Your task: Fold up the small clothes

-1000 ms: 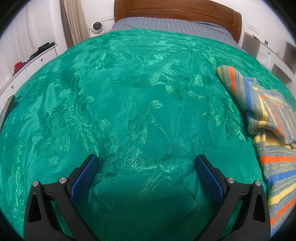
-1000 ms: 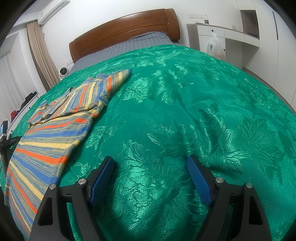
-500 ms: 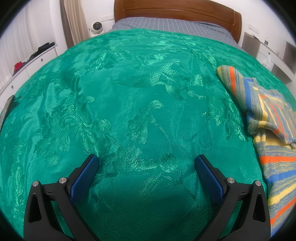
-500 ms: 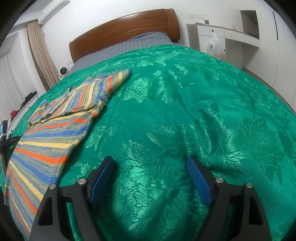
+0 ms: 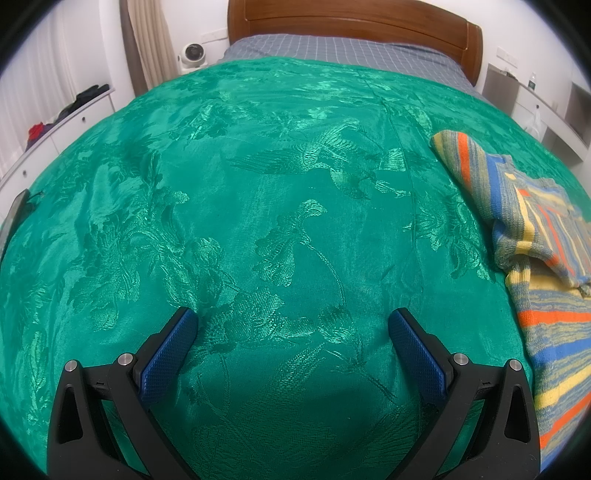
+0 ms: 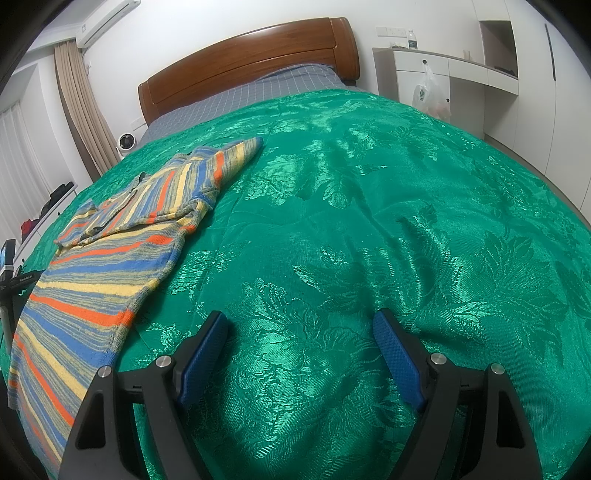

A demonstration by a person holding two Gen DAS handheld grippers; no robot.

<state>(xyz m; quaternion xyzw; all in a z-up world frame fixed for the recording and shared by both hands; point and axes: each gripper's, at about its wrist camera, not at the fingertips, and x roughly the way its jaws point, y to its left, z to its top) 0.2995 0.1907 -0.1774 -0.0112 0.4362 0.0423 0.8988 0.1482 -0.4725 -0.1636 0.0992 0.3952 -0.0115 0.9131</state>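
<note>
striped sweater lies flat on the green bedspread, between both claws. left claw and right claw released, empty. judgement: pinch one side edge at two corners, lift low, fold inward evenly.

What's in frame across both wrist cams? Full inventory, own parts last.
striped garment: 1, orange, blue, yellow and grey, flat on the bedspread between the two tongs
bedspread: 1, green floral, over most of the bed
sheet: 1, grey check, bare at the head end
headboard: 1, brown wood
small round device: 1, white, beside the curtain
curtain: 1, beige
plastic bag: 1, clear, hanging on the white cabinet
air conditioner: 1, white, high on the wall
left tongs: blue pads, open, empty
right tongs: blue pads, open, empty
</note>
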